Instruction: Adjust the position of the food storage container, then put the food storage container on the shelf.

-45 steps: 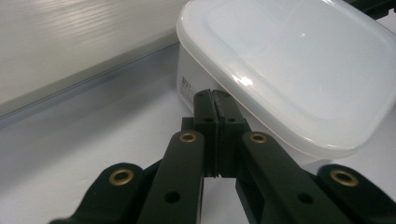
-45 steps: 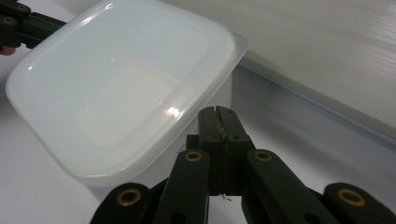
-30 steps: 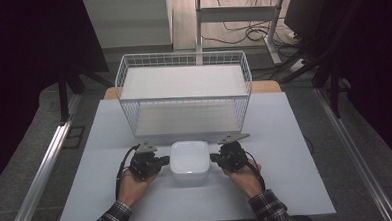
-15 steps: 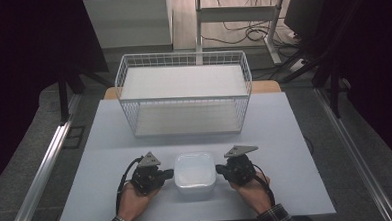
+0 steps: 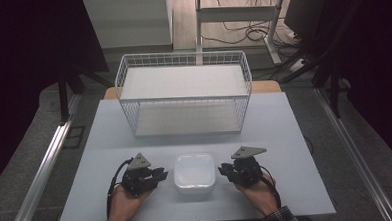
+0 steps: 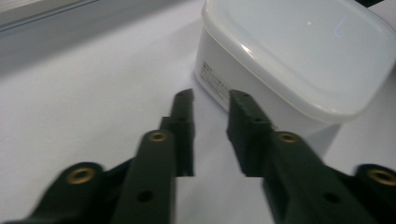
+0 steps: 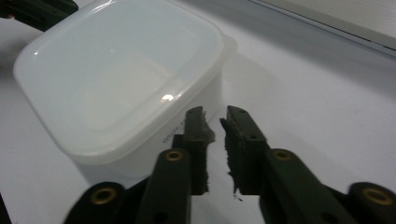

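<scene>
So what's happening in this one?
A person works at a white table with a gripper in each hand. A lidded white box sits near the front edge, between the left gripper and the right gripper. Both have just opened a little, and nothing is between their jaws; each sits just beside the box, not gripping it. A wire basket stands farther back, untouched.

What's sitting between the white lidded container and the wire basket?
Nothing: in the high view, bare table separates the container from the wire basket.
</scene>
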Tool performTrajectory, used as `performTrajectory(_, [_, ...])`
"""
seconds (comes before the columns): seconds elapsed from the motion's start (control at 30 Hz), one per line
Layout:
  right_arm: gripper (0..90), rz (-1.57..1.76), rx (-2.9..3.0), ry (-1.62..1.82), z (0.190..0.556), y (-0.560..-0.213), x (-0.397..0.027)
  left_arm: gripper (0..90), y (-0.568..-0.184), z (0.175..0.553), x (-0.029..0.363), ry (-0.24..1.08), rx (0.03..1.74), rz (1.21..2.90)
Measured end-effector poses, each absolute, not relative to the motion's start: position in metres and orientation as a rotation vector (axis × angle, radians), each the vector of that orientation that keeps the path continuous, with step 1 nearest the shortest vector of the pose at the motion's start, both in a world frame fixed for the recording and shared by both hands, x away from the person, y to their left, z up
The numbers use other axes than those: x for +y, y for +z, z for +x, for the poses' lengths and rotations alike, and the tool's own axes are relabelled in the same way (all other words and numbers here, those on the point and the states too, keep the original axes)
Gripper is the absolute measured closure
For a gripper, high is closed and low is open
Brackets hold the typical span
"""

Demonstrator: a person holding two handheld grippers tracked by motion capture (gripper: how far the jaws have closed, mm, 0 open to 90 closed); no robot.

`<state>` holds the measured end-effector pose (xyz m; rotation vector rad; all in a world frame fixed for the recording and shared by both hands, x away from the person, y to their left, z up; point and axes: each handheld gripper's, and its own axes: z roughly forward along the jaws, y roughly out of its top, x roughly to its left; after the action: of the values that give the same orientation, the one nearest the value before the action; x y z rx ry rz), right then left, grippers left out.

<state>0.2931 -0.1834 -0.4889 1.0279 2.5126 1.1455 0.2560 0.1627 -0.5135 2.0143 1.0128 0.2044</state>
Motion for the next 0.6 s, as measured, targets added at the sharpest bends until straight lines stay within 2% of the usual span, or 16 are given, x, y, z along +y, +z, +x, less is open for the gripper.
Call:
performTrajectory(0.07, [64.0,1.020,2.502,1.157,0.292,-0.488,-0.188,57.3,-0.514,0.252,0.165,0.204,1.003,2.011])
performTrajectory(0.1, [64.0,1.020,2.502,1.157,0.292,-0.488,-0.188,52.3,-0.514,0.252,0.165,0.204,1.003,2.011])
performTrajectory(0.13, [59.9,1.020,2.504,1.155,0.292,-0.488,-0.190,52.3,-0.515,0.250,0.165,0.203,0.999,2.014])
performTrajectory(0.17, [50.2,1.016,2.497,1.159,0.291,-0.488,-0.194,41.9,-0.517,0.248,0.167,0.207,0.992,2.033])
performTrajectory(0.2, [43.3,1.015,2.495,1.158,0.291,-0.488,-0.196,38.0,-0.517,0.248,0.167,0.207,0.992,2.033])
performTrajectory(0.23, [43.3,1.015,2.495,1.158,0.291,-0.488,-0.196,38.0,-0.519,0.247,0.168,0.208,0.988,2.039])
performTrajectory(0.27, [31.9,1.015,2.490,1.172,0.292,-0.491,-0.199,30.6,-0.521,0.247,0.169,0.206,0.985,2.046])
performTrajectory(0.33, [23.5,1.023,2.484,1.187,0.293,-0.494,-0.202,20.8,-0.523,0.249,0.171,0.206,1.001,2.035])
performTrajectory(0.37, [19.2,1.029,2.480,1.190,0.294,-0.495,-0.203,18.3,-0.523,0.249,0.172,0.210,1.003,2.033])
performTrajectory(0.4, [19.2,1.029,2.480,1.190,0.294,-0.495,-0.203,15.8,-0.523,0.249,0.172,0.210,1.003,2.033])
performTrajectory(0.43, [13.3,1.028,2.466,1.198,0.295,-0.496,-0.203,13.0,-0.522,0.249,0.172,0.218,0.997,2.030])
performTrajectory(0.6, [7.7,1.017,2.448,1.196,0.294,-0.495,-0.201,8.6,-0.523,0.250,0.171,0.246,0.979,2.037])
